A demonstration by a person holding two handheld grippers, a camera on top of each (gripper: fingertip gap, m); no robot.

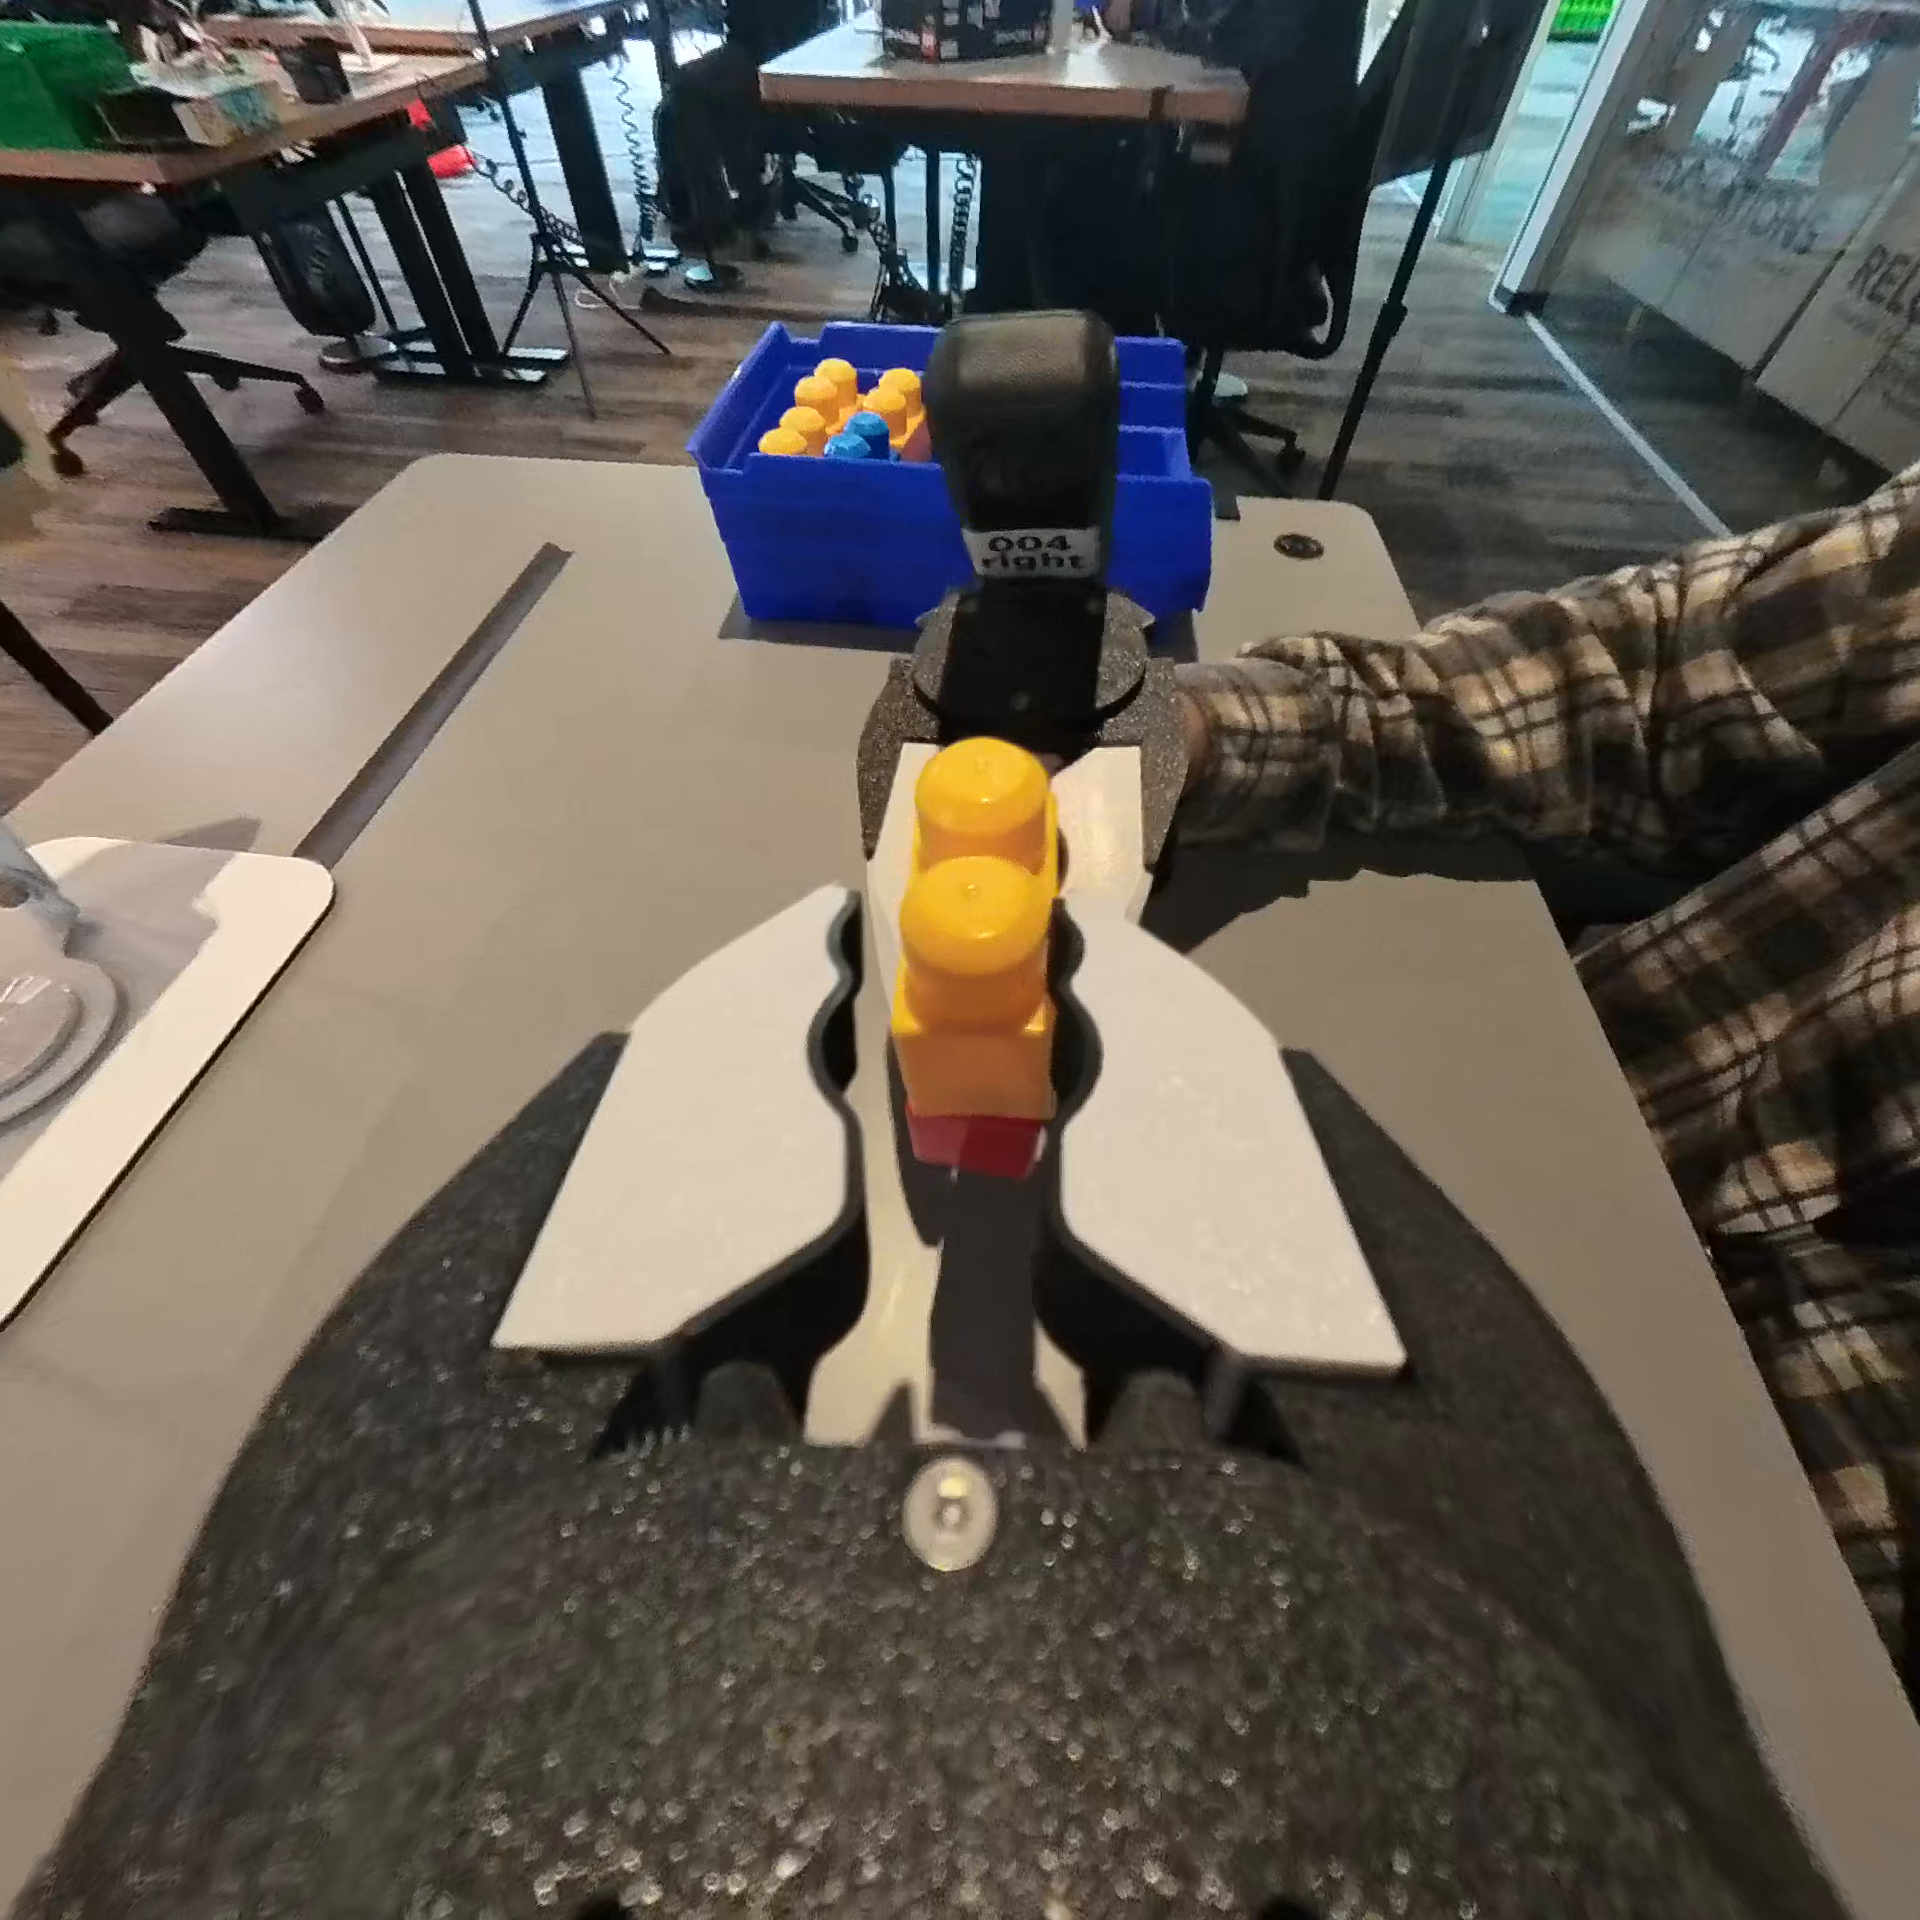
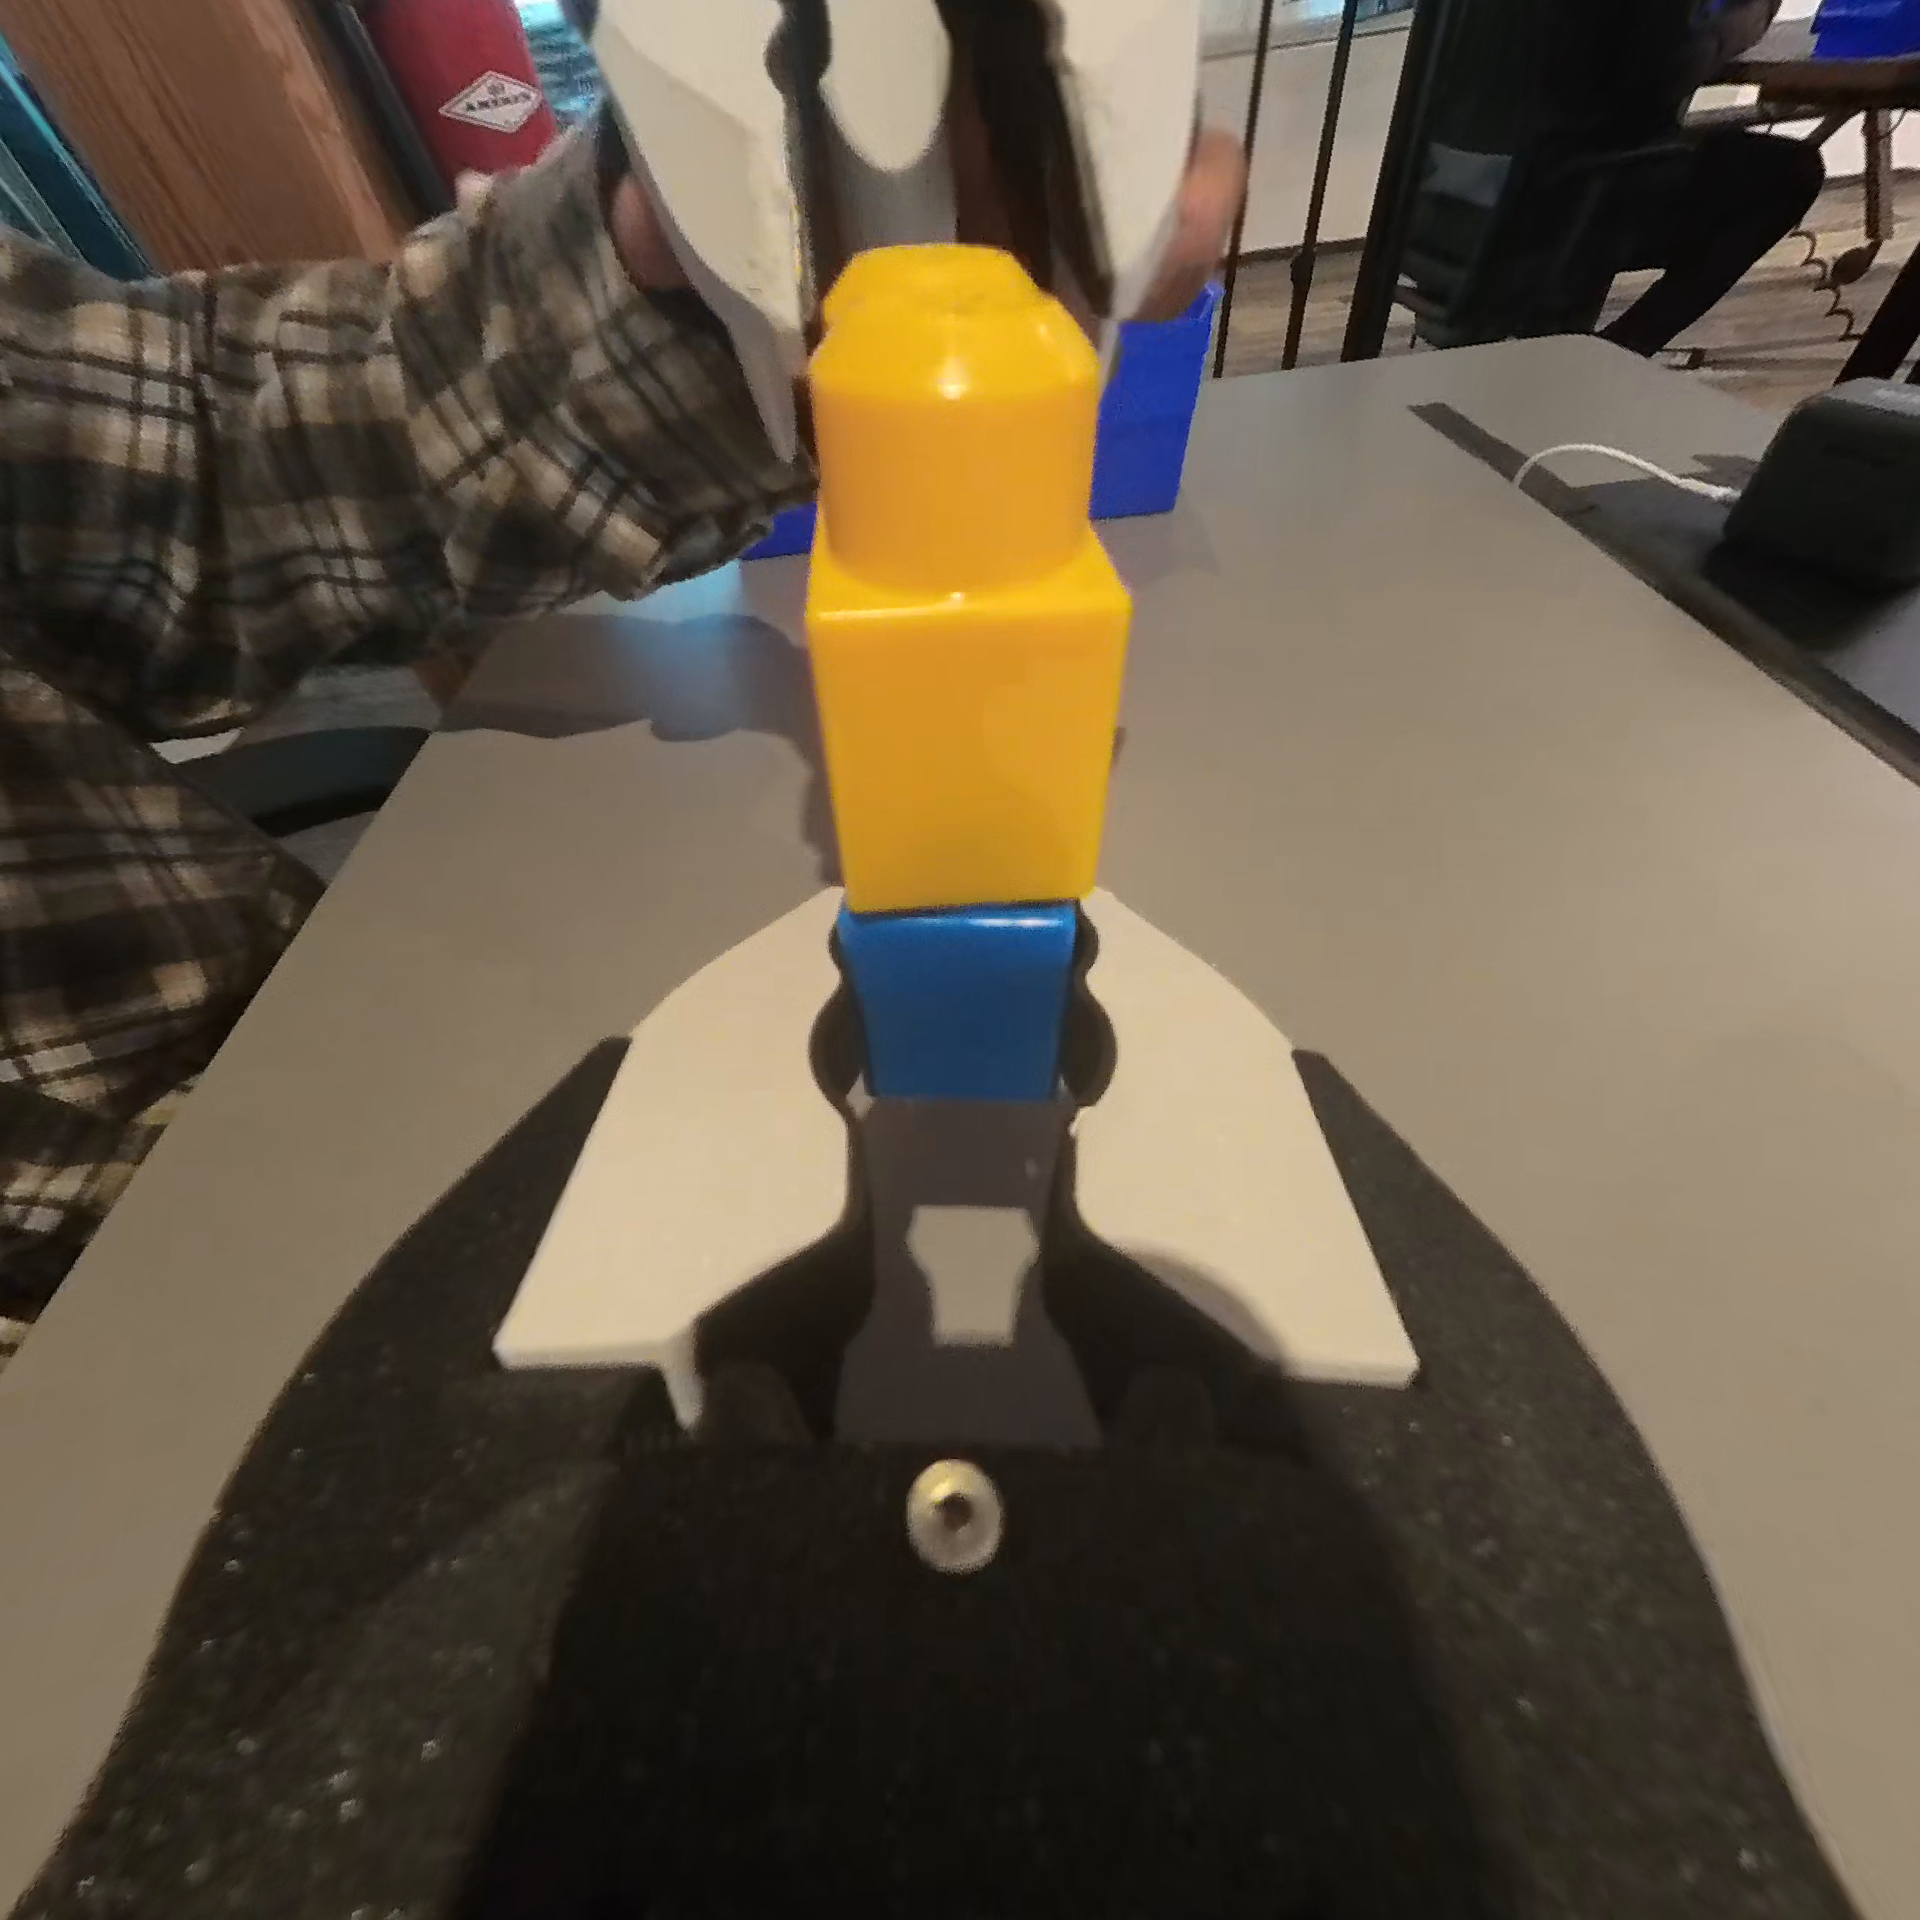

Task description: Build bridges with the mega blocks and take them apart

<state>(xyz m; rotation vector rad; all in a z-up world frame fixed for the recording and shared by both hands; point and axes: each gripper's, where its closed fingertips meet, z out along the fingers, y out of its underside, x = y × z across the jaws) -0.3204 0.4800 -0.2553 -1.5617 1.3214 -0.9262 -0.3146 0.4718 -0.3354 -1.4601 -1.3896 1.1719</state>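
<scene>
Up close in the left wrist view, the left gripper (image 1: pixel 971 1049) pinches the near end of the bridge: its grey fingers (image 1: pixel 717 1132) press on a red block (image 1: pixel 971 1143) under the long yellow block (image 1: pixel 977 966). That yellow block runs away from the camera, studs up, held above the grey table (image 1: pixel 520 727). At its far end the right gripper (image 1: pixel 1003 821) faces back, a plaid sleeve (image 1: pixel 1507 727) behind it. Beyond sits a blue bin (image 1: pixel 831 530) at the table's far edge with yellow and blue blocks (image 1: pixel 847 416) inside.

From the right wrist view, the right gripper (image 2: pixel 961 997) clamps a blue block (image 2: pixel 956 1003) between its fingers, the yellow block (image 2: pixel 966 727) stacked directly on top. Behind it the left gripper (image 2: pixel 935 187) shows blurred, and a black device (image 2: pixel 1829 478) with a white cable rests far right.
</scene>
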